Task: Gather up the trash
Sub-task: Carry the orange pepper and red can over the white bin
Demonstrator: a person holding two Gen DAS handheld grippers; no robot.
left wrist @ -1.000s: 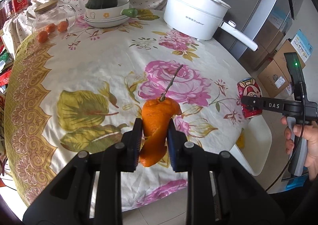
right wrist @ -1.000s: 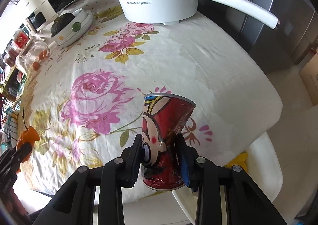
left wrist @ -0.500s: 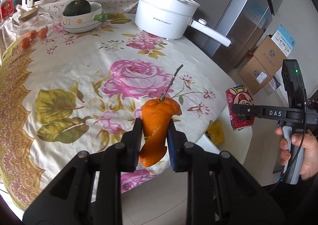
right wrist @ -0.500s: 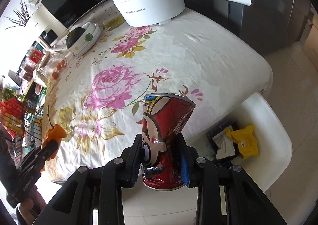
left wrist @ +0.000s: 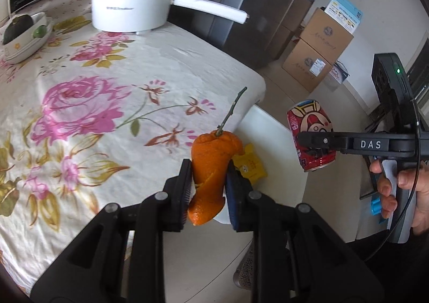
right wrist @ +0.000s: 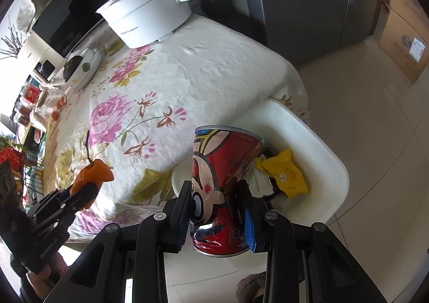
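Floral cloth covers the tabltop [left wrist: 112, 115] in the left wrist view, with a white electric pot [left wrist: 134, 3] at its far side. Near the lens, the left gripper [left wrist: 207, 190] is clamped on an orange peel [left wrist: 211, 166] with a twig stem, held over the cloth's right edge. Peel like this is light, soft and springy, so a mid-body pinch suits it; the curl's lower end could tear. To the right, the right gripper [left wrist: 313, 142] holds a red cartoon can [left wrist: 311, 134]; a hand [left wrist: 402, 190] is cut off by the frame.

Below the tabletop's edge in the right wrist view sits a white bin [right wrist: 316, 142] holding a yellow wrapper [right wrist: 287, 171]. The right gripper [right wrist: 214, 204] squeezes the can [right wrist: 222, 169] at its waist, above the bin's near side. Dented already, it looks thin, light and slick. Its base and the bin's other contents are partly hidden.
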